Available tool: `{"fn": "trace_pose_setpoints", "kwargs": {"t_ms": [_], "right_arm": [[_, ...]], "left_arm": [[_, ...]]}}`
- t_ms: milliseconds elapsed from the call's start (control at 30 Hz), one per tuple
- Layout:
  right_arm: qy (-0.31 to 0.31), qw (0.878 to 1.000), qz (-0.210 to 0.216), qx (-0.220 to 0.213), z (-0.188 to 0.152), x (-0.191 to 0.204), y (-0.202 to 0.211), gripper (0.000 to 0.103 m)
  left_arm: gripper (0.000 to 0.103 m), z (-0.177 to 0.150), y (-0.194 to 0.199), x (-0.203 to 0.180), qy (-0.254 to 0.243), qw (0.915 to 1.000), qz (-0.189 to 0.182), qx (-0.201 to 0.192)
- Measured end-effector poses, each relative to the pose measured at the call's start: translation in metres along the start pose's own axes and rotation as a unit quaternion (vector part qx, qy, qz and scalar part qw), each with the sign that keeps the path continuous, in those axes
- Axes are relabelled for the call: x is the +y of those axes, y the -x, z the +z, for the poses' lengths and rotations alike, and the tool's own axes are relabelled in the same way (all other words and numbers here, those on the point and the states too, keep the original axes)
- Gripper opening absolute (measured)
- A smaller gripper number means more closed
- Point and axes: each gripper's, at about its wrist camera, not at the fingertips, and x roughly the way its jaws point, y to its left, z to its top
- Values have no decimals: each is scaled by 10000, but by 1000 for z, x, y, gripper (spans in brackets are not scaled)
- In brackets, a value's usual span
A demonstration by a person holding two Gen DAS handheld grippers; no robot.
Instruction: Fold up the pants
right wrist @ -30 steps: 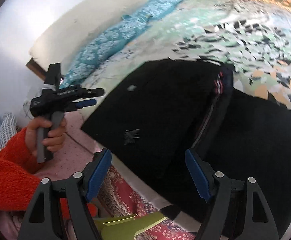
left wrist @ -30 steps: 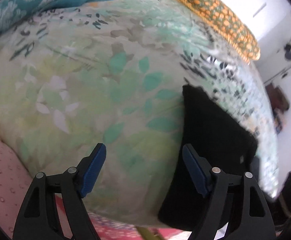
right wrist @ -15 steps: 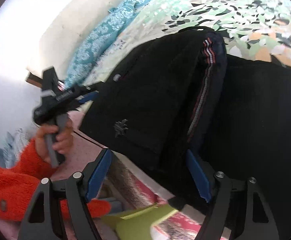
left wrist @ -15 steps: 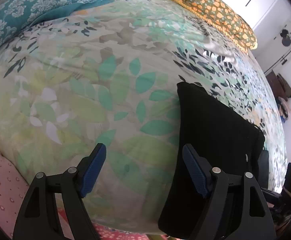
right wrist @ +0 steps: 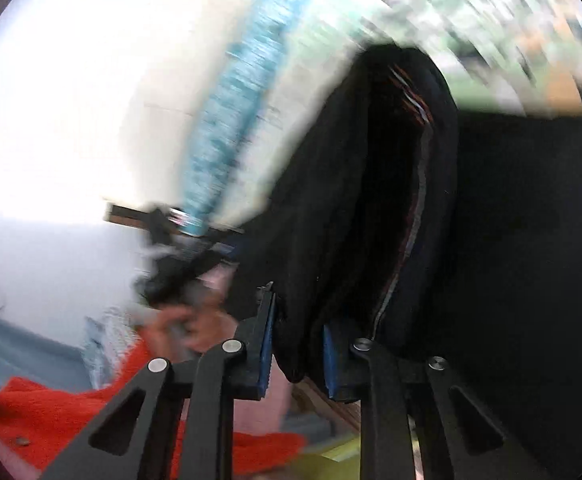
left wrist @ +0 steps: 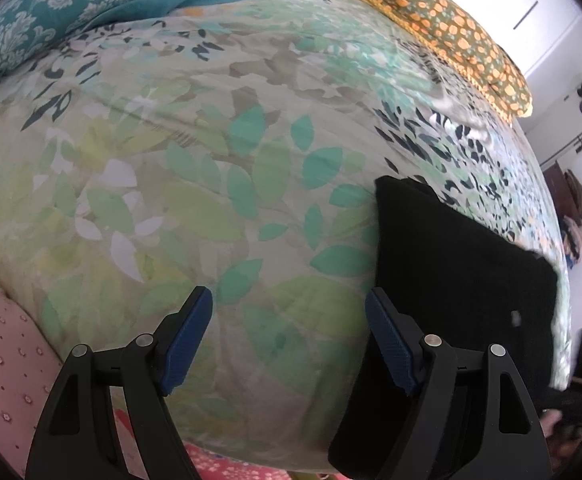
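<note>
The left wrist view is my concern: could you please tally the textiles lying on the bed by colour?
Black pants: 1
Teal patterned pillow: 1
Orange patterned pillow: 1
Green leaf-print bedspread: 1
Total: 4

The right gripper (right wrist: pixel 297 350) is closed on a thick fold of the black pants (right wrist: pixel 371 208), which have a striped band along one edge. The picture is blurred. At the left, a hand (right wrist: pixel 195 328) with an orange sleeve (right wrist: pixel 43 412) holds the left gripper (right wrist: pixel 183 256).
</note>
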Motion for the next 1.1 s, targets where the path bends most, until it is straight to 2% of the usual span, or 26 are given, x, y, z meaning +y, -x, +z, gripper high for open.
{"fn": "trace_pose_setpoints", "kwargs": {"t_ms": [67,200,333,400,567,667,733,833,933,1000,1067,1100], "right_arm": [[306,9994,30,-177,7,29,21,20],[798,9961,-169,-325,14,69,60,20],[946,9936,-485,-376,6,76,97,20],[829,9931,-703,-450,-2,67,114,20],[155,9896,-1236,-721,-32,15,149,20],[-375,9823,-1686,-729,-41,-28,162,20],[-788,9771,-1821,-773,-49,-51,162,20],[-1029,9665,-2288,-542,-53,-76,159,21],[-1261,9534,-2718,-361,-49,-93,146,24],[-1223,9511,-2803,-425,-44,-87,142,27],[-1175,9486,-2905,-452,-40,-82,145,37],[-1109,9447,-3050,-477,-36,-77,149,38]], "left_arm": [[80,1,-2,1,45,10000,-9,12],[80,1,-2,-1,-22,10000,-9,16],[80,-1,3,-7,-185,9998,-26,-39],[80,-2,4,-11,-266,9996,-29,-48],[80,-4,0,-21,-494,9988,-19,4],[80,-8,0,-32,-754,9972,27,6],[80,-12,2,-40,-960,9954,55,-21],[80,-18,8,-55,-1263,9919,64,-77],[80,-26,18,-78,-1632,9863,-95,-203],[81,-35,26,-100,-2036,9783,-242,-297],[81,-45,31,-119,-2407,9691,-411,-333],[81,-51,32,-128,-2592,9640,-501,-326]]}}
